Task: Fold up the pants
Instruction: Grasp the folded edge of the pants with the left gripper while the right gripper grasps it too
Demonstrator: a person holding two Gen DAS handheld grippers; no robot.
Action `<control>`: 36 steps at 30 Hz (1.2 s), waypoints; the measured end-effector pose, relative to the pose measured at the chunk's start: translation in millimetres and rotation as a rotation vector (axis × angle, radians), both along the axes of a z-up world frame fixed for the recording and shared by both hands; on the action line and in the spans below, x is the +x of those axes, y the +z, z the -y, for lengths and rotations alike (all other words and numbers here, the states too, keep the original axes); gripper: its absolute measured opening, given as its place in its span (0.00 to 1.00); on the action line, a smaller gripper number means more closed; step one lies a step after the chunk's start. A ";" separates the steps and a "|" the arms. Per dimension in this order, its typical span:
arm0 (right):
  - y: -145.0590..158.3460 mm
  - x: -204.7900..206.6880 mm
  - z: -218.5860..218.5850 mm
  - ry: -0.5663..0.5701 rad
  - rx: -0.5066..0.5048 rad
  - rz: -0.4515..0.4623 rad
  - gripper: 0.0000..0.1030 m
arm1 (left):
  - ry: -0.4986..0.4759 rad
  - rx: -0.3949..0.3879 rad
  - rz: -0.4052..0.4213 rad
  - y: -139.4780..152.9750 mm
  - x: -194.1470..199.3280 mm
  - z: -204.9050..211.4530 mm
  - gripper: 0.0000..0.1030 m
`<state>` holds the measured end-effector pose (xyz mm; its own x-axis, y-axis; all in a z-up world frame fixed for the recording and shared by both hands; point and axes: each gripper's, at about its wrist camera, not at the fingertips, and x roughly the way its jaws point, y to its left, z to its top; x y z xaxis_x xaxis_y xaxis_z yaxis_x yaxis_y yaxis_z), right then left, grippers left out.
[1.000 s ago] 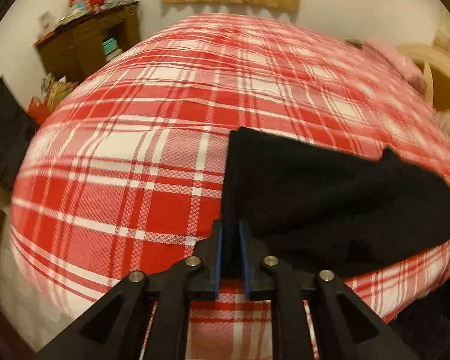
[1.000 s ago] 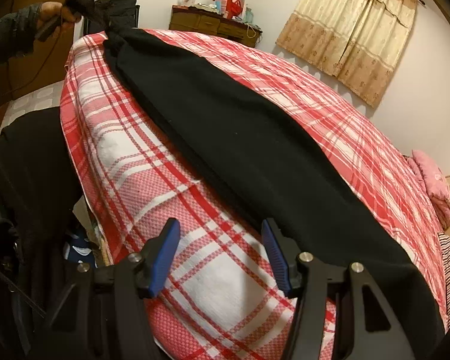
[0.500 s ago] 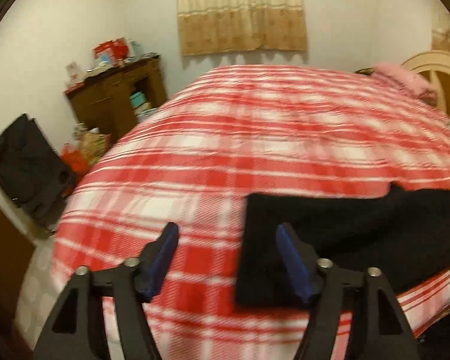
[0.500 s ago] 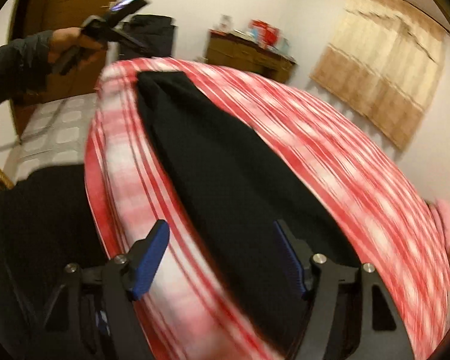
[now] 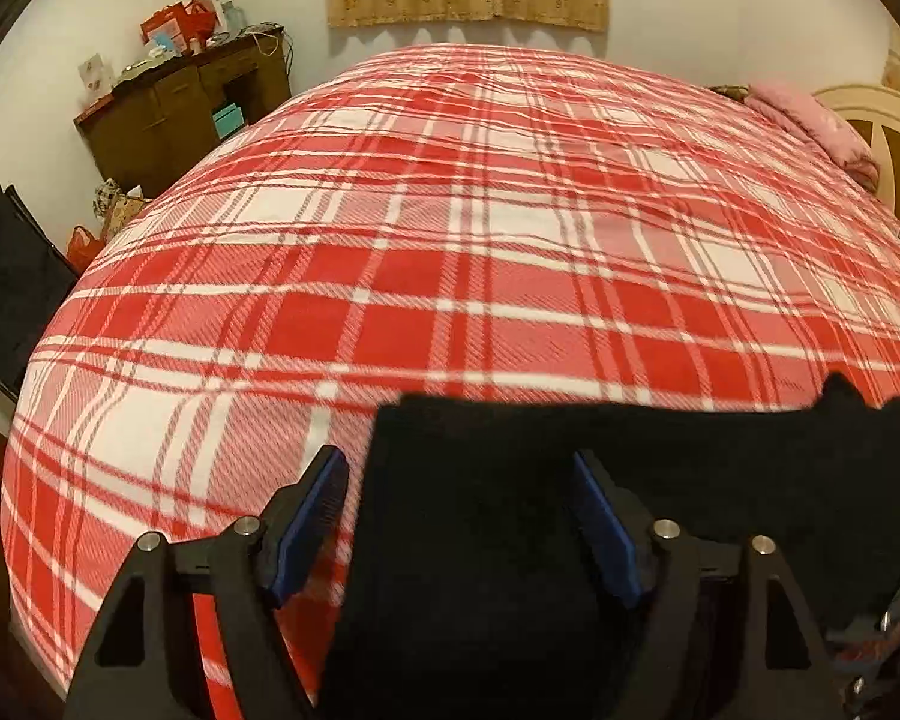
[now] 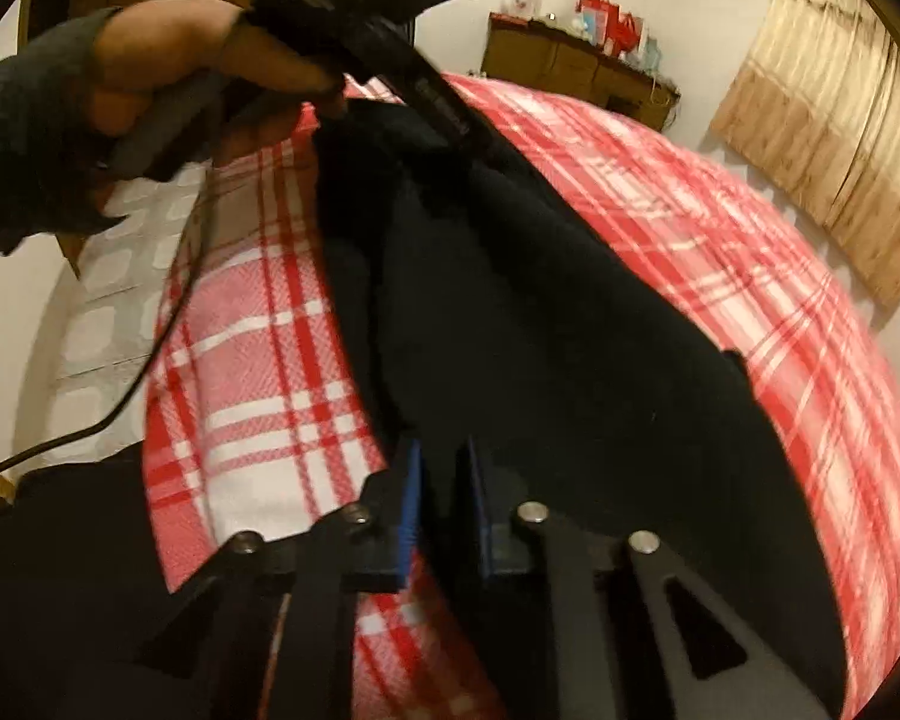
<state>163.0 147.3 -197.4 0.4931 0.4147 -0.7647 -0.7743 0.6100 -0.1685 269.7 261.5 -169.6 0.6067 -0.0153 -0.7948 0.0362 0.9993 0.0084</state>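
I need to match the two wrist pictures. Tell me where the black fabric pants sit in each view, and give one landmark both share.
Left wrist: the black fabric pants lie across the lower right, their end between the open left claw pads.
Right wrist: they run from top centre to bottom right; the right claw is shut on their near edge.
Shared landmark: the dark brown wooden cabinet by the wall.

Bare plaid bedspread [image 5: 480, 252] beyond black pants [image 5: 660, 480], dresser [image 5: 174, 114] far left
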 end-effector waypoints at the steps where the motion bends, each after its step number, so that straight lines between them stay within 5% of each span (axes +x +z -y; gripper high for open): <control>1: 0.5 -1.2 2.1 0.002 0.005 -0.018 0.13 | 0.003 0.011 0.000 -0.5 2.8 2.4 0.77; 9: -3.9 -19.7 -4.5 0.051 -0.043 0.003 0.13 | 0.039 -0.052 0.053 11.5 -11.3 -1.4 0.79; 13: 6.1 -20.2 -6.5 0.065 -0.029 0.024 0.22 | 0.014 0.038 0.111 22.0 -43.4 2.5 0.79; 15: 11.9 -11.8 -10.3 0.053 0.018 0.048 0.53 | -0.007 0.050 0.066 11.1 -44.6 5.3 0.79; 17: 14.1 -7.6 -18.6 0.041 0.036 0.090 0.69 | -0.006 0.069 0.023 -3.6 -43.7 4.8 0.79; 20: 3.0 2.2 -31.0 0.057 -0.001 0.004 0.47 | -0.016 0.068 0.056 -6.4 -58.0 1.3 0.80; 23: -0.9 -11.3 -24.6 0.069 -0.043 0.015 0.47 | 0.020 0.031 0.093 1.9 -75.1 -1.5 0.80; 28: 14.4 -34.3 45.6 -0.048 0.029 -0.006 0.47 | -0.018 0.039 0.175 23.9 -92.6 30.1 0.80; 34: 55.2 -70.8 208.9 -0.450 0.076 0.028 0.47 | -0.271 -0.038 0.183 42.7 -91.3 122.8 0.80; 36: 73.8 -88.9 281.0 -0.667 0.043 0.054 0.47 | -0.370 -0.063 0.167 41.5 -90.7 157.9 0.80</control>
